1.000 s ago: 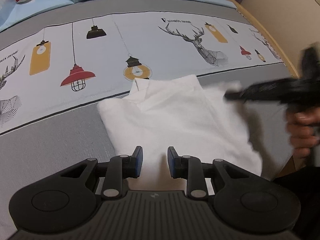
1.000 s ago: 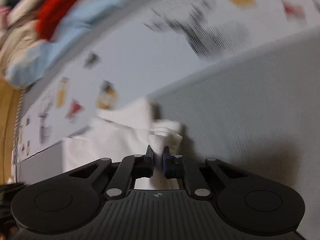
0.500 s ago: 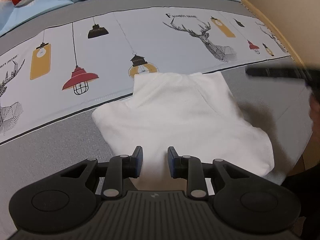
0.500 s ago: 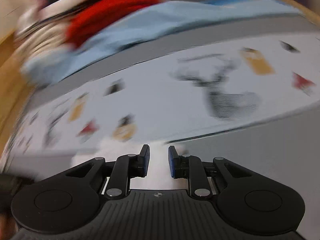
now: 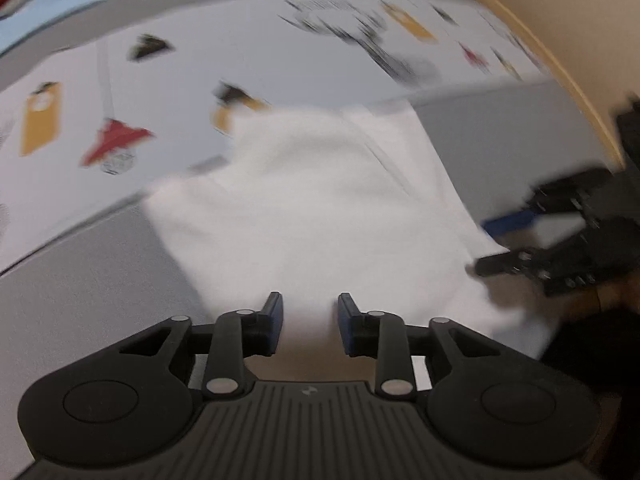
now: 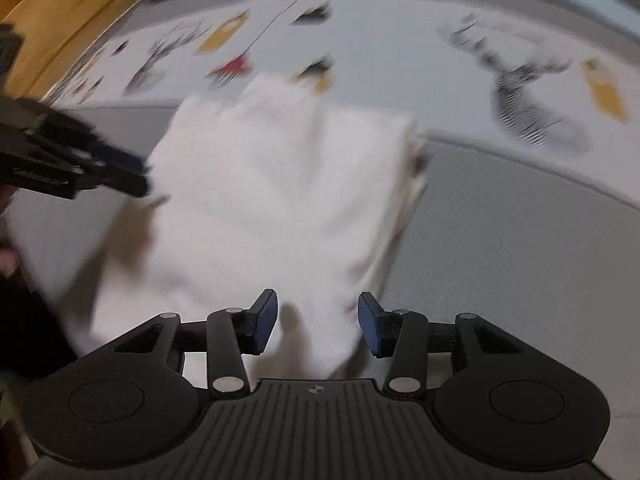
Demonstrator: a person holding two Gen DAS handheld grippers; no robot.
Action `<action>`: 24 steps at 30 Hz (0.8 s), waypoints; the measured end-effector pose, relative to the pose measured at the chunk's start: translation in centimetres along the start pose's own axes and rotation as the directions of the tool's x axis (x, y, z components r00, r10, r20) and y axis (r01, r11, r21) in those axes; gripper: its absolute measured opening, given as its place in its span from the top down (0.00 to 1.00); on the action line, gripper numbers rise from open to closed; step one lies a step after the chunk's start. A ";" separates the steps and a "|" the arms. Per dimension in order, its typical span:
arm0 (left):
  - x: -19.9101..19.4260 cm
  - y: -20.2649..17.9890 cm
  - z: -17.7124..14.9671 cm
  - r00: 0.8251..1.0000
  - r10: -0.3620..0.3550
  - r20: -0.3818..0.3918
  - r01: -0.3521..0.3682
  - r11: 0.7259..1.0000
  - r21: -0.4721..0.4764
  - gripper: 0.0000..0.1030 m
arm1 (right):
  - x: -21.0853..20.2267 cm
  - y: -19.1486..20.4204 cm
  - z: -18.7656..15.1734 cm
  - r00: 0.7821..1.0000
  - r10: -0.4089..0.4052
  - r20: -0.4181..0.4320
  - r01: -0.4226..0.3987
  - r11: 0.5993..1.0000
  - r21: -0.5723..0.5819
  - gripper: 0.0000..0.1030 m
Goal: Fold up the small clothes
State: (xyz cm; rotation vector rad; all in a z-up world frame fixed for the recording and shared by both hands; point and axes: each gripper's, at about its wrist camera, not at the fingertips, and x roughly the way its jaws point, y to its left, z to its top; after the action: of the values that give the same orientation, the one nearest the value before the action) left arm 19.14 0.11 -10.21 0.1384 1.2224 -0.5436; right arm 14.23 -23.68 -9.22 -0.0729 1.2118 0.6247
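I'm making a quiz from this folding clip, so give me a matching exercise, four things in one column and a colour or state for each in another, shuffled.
Things:
1. garment
2. left gripper
3. lamp print
4. bed frame edge

Colours or states:
A. red
B. wooden, yellow-brown
C. white, lying on the bed sheet
D. fingers apart, cloth showing between them, pads not pressing it

Pairs: 1-C, 2-D, 3-A, 4-B
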 end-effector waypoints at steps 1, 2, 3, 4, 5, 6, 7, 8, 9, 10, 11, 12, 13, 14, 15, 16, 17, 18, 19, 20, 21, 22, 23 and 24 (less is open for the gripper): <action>0.8 -0.8 -0.7 1.000 0.005 -0.029 -0.003 0.998 0.058 0.64 | 0.8 0.4 -0.6 0.998 -0.016 -0.054 0.015 0.999 -0.032 0.54; 1.5 -1.4 -1.4 0.999 0.018 -0.051 -0.013 0.994 0.110 0.61 | 1.8 0.7 -1.3 0.992 -0.069 -0.107 0.061 0.995 -0.079 0.52; 2.0 -2.1 -2.1 0.997 0.037 -0.064 -0.026 0.986 0.165 0.58 | 2.4 0.6 -1.7 0.986 -0.094 -0.136 0.081 0.992 -0.095 0.50; 2.3 -2.7 -2.8 0.997 0.053 -0.055 -0.039 0.973 0.226 0.52 | 2.6 0.4 -1.9 0.986 -0.084 -0.145 0.073 0.994 -0.080 0.50; 2.2 -3.2 -3.3 0.997 0.058 -0.043 -0.044 0.961 0.275 0.45 | 2.3 -0.1 -1.9 0.987 -0.065 -0.148 0.058 0.997 -0.054 0.50; 2.1 -3.4 -3.5 0.998 0.056 -0.043 -0.041 0.953 0.301 0.42 | 2.1 -0.4 -1.8 0.987 -0.054 -0.150 0.049 0.998 -0.038 0.50; 1.9 -3.4 -3.6 0.998 0.054 -0.044 -0.038 0.951 0.308 0.41 | 1.9 -0.6 -1.7 0.988 -0.044 -0.149 0.041 0.999 -0.026 0.50; 1.6 -3.0 -3.5 0.998 0.054 -0.044 -0.039 0.955 0.294 0.41 | 1.6 -0.9 -1.5 0.990 -0.029 -0.137 0.029 1.000 -0.004 0.50; 1.4 -2.4 -3.3 0.998 0.052 -0.040 -0.040 0.965 0.260 0.41 | 1.4 -1.2 -1.3 0.993 -0.012 -0.117 0.015 1.000 0.027 0.50; 1.0 -1.3 -3.0 0.998 0.052 -0.026 -0.046 0.978 0.202 0.41 | 1.2 -1.7 -1.1 0.996 -0.002 -0.094 0.008 0.998 0.058 0.50; 0.7 -0.3 -2.6 0.998 0.055 -0.009 -0.053 0.988 0.145 0.41 | 0.9 -2.1 -0.8 0.998 0.011 -0.063 -0.005 0.996 0.091 0.50; 0.5 0.9 -2.2 0.999 0.037 0.002 -0.038 0.996 0.077 0.41 | 0.6 -2.5 -0.5 0.999 0.022 -0.035 -0.018 0.993 0.120 0.49; 0.3 2.0 -1.8 1.000 0.021 0.015 -0.021 1.000 0.004 0.39 | 0.4 -2.9 -0.1 1.000 0.029 -0.006 -0.027 0.987 0.156 0.48; 0.1 2.7 -1.6 0.998 0.048 0.040 -0.046 0.998 -0.052 0.30 | 0.3 -3.4 0.2 0.999 0.027 0.022 -0.031 0.978 0.204 0.45; 0.1 3.4 -1.5 0.993 0.096 0.062 -0.089 0.991 -0.096 0.26 | 0.3 -4.1 0.6 0.999 0.022 0.043 -0.032 0.969 0.247 0.43; 0.2 3.8 -1.2 0.991 0.118 0.063 -0.110 0.986 -0.124 0.25 | 0.2 -4.4 0.8 0.998 0.019 0.060 -0.035 0.958 0.285 0.42; 0.5 4.2 -1.1 0.991 0.122 0.053 -0.113 0.982 -0.152 0.25 | 0.3 -4.7 1.1 0.997 0.018 0.071 -0.040 0.947 0.320 0.41; 0.9 4.7 -1.0 0.993 0.112 0.044 -0.102 0.977 -0.185 0.25 | 0.7 -5.0 1.3 0.997 0.013 0.075 -0.038 0.938 0.345 0.41; 1.3 5.3 -1.0 0.995 0.095 0.034 -0.085 0.971 -0.223 0.25 | 1.1 -5.2 1.5 0.998 0.003 0.069 -0.028 0.930 0.366 0.41; 1.8 5.6 -0.9 0.997 0.081 0.017 -0.073 0.963 -0.258 0.25 | 1.6 -5.5 1.6 0.998 -0.002 0.061 -0.021 0.923 0.385 0.41; 2.4 5.7 -0.9 0.998 0.070 0.000 -0.067 0.956 -0.284 0.25 | 2.2 -5.7 1.8 0.998 -0.001 0.055 -0.020 0.918 0.396 0.41; 2.6 5.9 -0.9 0.998 0.054 -0.007 -0.054 0.950 -0.308 0.25 | 2.8 -5.6 2.1 0.999 0.003 0.050 -0.023 0.914 0.405 0.41; 2.8 6.1 -1.0 0.999 0.033 0.003 -0.030 0.944 -0.329 0.25 | 3.2 -5.6 2.2 0.999 0.009 0.045 -0.027 0.910 0.415 0.42; 3.0 6.3 -1.0 1.000 0.014 0.010 -0.009 0.937 -0.350 0.25 | 3.5 -5.6 2.3 0.999 0.013 0.042 -0.030 0.905 0.424 0.42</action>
State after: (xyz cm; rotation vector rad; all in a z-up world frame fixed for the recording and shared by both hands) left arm 21.94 4.96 -14.51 -0.1597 1.2867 -0.3083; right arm 19.63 -26.06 -13.05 0.3198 1.2891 0.3661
